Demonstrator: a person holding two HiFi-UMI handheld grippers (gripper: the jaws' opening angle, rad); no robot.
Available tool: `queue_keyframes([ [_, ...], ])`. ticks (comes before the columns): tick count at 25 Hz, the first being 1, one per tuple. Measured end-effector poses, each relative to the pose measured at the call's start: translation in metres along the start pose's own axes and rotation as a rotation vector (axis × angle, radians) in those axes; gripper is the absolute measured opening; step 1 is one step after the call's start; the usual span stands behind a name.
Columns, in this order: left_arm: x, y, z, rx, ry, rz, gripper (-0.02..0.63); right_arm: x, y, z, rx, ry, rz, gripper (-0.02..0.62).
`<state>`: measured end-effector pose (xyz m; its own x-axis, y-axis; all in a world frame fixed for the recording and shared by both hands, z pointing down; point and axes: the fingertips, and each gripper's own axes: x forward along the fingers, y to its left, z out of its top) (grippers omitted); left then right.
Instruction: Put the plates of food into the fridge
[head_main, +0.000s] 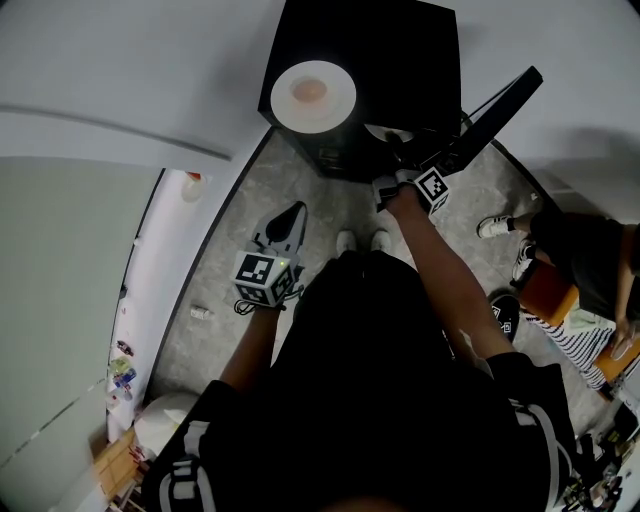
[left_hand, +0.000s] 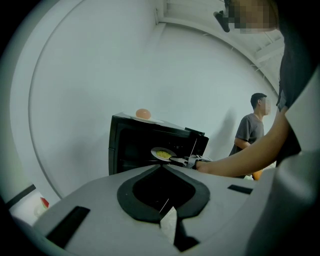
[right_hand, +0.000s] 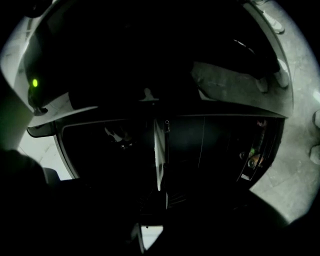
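1. Your right tongs were closed on the near rim of the plate of yellow food, with only a narrow gap left between the jaws. In the right gripper view the plate showed as a thin pale sliver, edge on between them.
2. You held that plate level at the open front of the black fridge, with its far part against the dark interior. Whether it rested on a shelf could not be told.
3. The fridge door stood swung open to the right.
4. A second plate, carrying a round orange piece of food, sat on top of the fridge, towards its left side.
5. Your left tongs hung nearer to you and to the left of the fridge. They were tilted down over the grey floor, with their tips together and nothing between them.
6. They were well apart from both plates.
7. A bystander in a grey shirt stood at the far right, beyond your outstretched right arm.
8. Another person sat at the right, near the door.
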<state>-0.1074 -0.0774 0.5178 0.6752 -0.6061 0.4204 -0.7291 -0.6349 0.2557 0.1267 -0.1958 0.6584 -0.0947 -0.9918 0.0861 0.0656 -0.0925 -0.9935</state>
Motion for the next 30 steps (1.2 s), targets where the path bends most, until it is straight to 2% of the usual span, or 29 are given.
queue_keyframes([
  [2, 0.0, 0.0, -0.001, -0.002, -0.002, -0.003, 0.025, -0.004, 0.002, -0.003, 0.003, 0.015, 0.015, 0.046],
  [5, 0.001, -0.003, -0.001, -0.008, -0.011, -0.016, 0.025, -0.012, 0.0, -0.011, 0.006, 0.046, 0.018, 0.12],
  [6, 0.002, -0.005, 0.0, -0.007, -0.012, -0.021, 0.023, -0.015, -0.001, -0.013, 0.007, 0.056, 0.017, 0.124],
  [13, 0.01, -0.02, 0.005, 0.023, -0.021, -0.041, 0.023, -0.04, 0.01, -0.023, -0.082, 0.134, 0.048, 0.124],
  [19, 0.031, -0.031, -0.01, 0.047, 0.003, -0.063, 0.021, -0.065, 0.038, -0.045, -0.109, 0.209, 0.085, 0.124],
  [23, 0.04, -0.04, -0.009, 0.064, 0.008, -0.08, 0.021, -0.081, 0.045, -0.059, -0.065, 0.245, 0.075, 0.124],
  [30, 0.045, -0.045, -0.011, 0.068, 0.01, -0.088, 0.021, -0.104, 0.076, -0.075, -0.035, 0.3, 0.119, 0.124],
])
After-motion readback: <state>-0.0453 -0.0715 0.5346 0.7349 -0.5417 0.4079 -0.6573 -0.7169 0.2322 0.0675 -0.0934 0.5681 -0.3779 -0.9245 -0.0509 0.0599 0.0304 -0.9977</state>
